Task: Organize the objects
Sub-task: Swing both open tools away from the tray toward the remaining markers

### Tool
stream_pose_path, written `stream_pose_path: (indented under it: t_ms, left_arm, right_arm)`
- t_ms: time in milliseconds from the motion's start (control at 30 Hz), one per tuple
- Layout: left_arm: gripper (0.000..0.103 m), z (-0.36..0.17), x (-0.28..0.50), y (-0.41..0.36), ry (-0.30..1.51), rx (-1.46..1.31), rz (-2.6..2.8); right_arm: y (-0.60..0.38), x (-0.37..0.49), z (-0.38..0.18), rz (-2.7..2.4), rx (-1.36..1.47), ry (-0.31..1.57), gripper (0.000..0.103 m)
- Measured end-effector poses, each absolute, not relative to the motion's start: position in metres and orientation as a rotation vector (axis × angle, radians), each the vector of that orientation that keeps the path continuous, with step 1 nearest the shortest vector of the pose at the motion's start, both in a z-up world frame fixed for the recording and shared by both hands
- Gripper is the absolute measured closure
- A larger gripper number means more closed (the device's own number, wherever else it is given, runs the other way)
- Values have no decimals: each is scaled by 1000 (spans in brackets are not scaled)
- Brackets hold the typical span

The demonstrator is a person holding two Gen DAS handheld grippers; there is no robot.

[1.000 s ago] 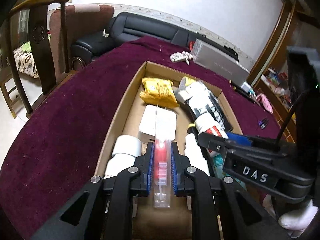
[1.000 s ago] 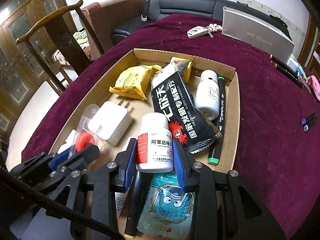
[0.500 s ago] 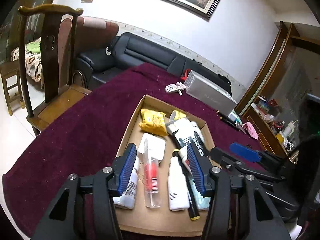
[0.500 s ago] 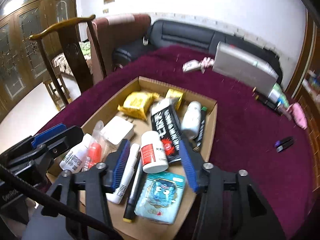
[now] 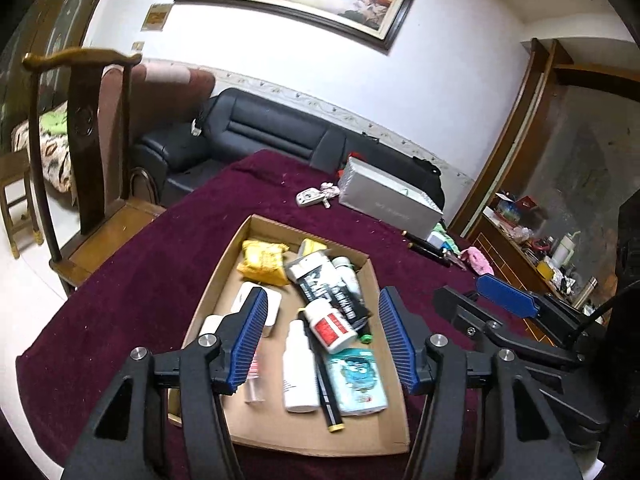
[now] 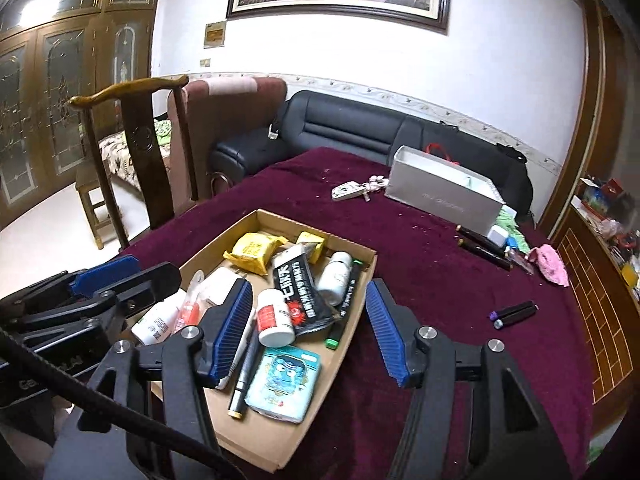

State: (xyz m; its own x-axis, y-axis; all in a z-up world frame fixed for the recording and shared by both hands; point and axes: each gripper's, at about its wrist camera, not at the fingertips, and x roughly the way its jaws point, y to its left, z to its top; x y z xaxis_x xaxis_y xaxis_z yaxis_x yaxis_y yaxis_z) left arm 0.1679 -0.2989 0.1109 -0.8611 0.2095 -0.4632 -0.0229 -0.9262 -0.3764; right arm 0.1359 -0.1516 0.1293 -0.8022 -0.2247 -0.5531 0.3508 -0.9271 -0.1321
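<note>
An open cardboard tray (image 5: 224, 276) (image 6: 360, 292) sits on the maroon tablecloth, filled with small items. A clear tube with a red core (image 5: 254, 368) (image 6: 190, 308) lies at its left side. A white pill bottle with a red label (image 5: 330, 326) (image 6: 274, 316) lies in the middle, beside a black snack packet (image 5: 324, 280) and a blue cartoon tissue pack (image 5: 356, 376). My left gripper (image 5: 323, 292) hovers above the tray, its jaws opening with nothing between them. My right gripper (image 6: 309, 284) hovers beside it, jaws also opening and holding nothing.
A grey box (image 6: 444, 196), a key bundle (image 6: 352, 191), dark pens (image 6: 480, 246), a pink cloth (image 6: 550, 264) and a small purple-capped item (image 6: 514, 314) lie on the cloth beyond and right of the tray. A wooden chair (image 6: 136, 128) stands at the left edge.
The left gripper let go of the red-cored tube and the right let go of the pill bottle. Both opened wide and rose back from the tray; both items now lie in it.
</note>
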Motion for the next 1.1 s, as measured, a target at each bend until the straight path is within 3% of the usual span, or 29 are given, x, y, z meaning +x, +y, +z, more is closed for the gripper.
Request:
stream_pose_path:
  t_ms: [533, 867, 967, 1100]
  left_arm:
    - [51, 139, 175, -233, -357, -743, 2843]
    - [51, 146, 151, -178, -261, -801, 2757]
    - [51, 146, 142, -163, -249, -809, 2722]
    - [51, 137, 129, -147, -244, -846, 2657]
  right_arm:
    - [-87, 154, 144, -2807, 739, 205, 40]
    - [-18, 128, 135, -2880, 850, 131, 37]
    - [42, 95, 121, -2871, 1036, -46, 37]
    - [138, 47, 92, -2763, 1271, -486, 37]
